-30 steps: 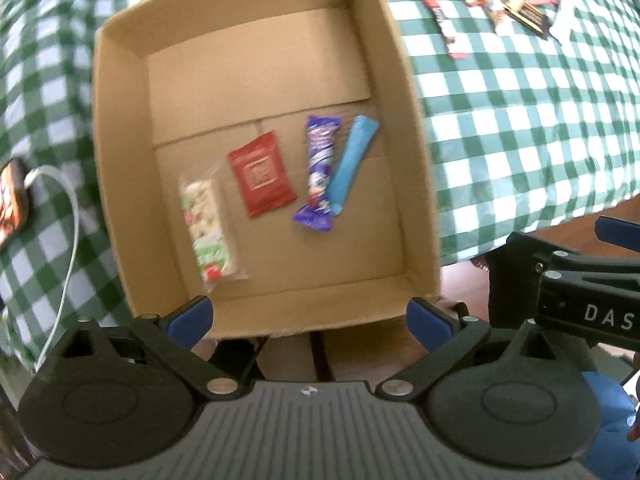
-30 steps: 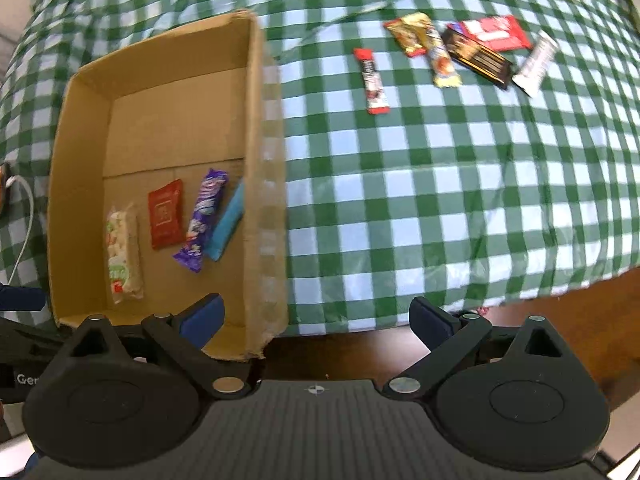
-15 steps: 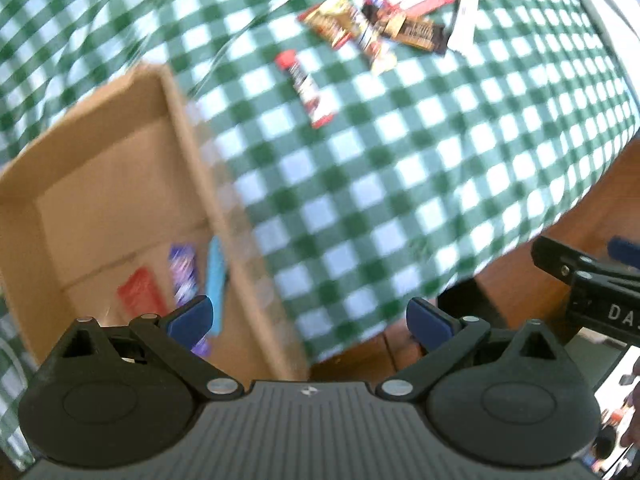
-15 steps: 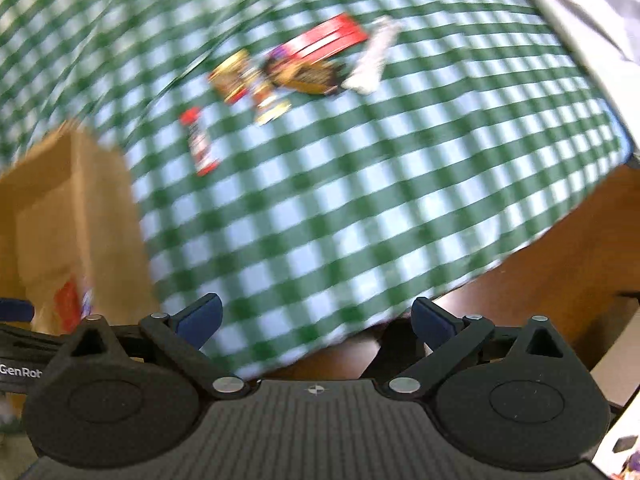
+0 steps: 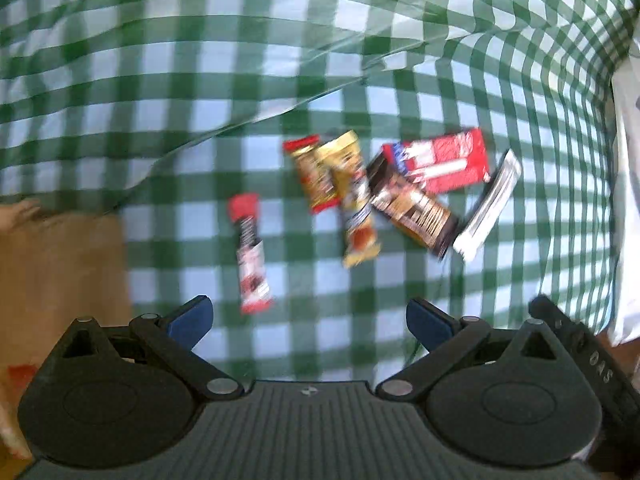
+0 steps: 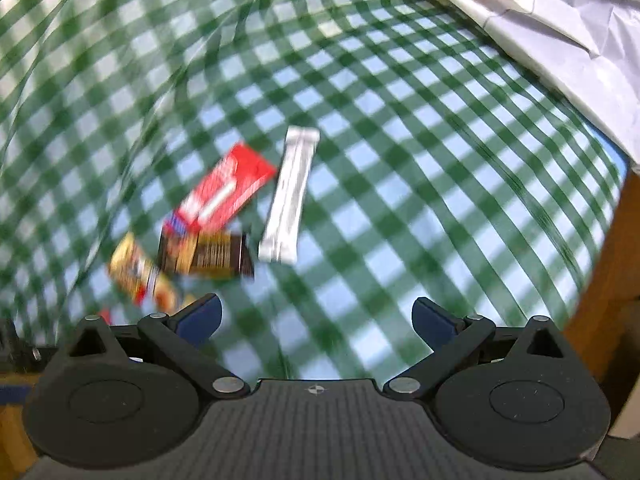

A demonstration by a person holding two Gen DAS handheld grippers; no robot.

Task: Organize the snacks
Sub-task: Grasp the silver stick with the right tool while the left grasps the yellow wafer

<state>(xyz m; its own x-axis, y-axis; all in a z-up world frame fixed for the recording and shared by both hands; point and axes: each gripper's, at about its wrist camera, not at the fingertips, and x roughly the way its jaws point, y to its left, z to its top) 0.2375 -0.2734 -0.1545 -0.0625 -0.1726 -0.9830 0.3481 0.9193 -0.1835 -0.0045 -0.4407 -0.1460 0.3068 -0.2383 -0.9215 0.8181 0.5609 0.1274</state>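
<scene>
The snacks lie in a loose group on the green-and-white checked cloth (image 5: 400, 60) that covers the bench. In the left wrist view, a slim red and white bar (image 5: 250, 254) lies alone, just ahead of the left finger tip and a little toward the middle of the gap. Further ahead, between the two fingers, a gold wrapper bar (image 5: 354, 200) lies partly over a red-edged gold packet (image 5: 310, 176). To the right of these, a dark brown bar (image 5: 414, 210) touches a flat red packet (image 5: 440, 164), and a white bar (image 5: 488, 206) lies beside them, ahead of the right finger. The left gripper (image 5: 308, 322) has its fingers wide apart and they hold nothing. At the left edge of this view, beside the left finger, stands the wall of a cardboard box (image 5: 60, 280); the picture is blurred there.

In the right wrist view, the white bar (image 6: 290, 196) lies ahead, nearer the left finger than the right. The red packet (image 6: 226, 192) and the dark brown bar (image 6: 208, 256) are to its left, and the gold wrapper bar (image 6: 142, 274) lies just beyond the left finger tip. The right gripper (image 6: 316, 318) also has its fingers wide apart and empty. Far ahead to the right, a crumpled white sheet (image 6: 560, 28) lies on the cloth.
</scene>
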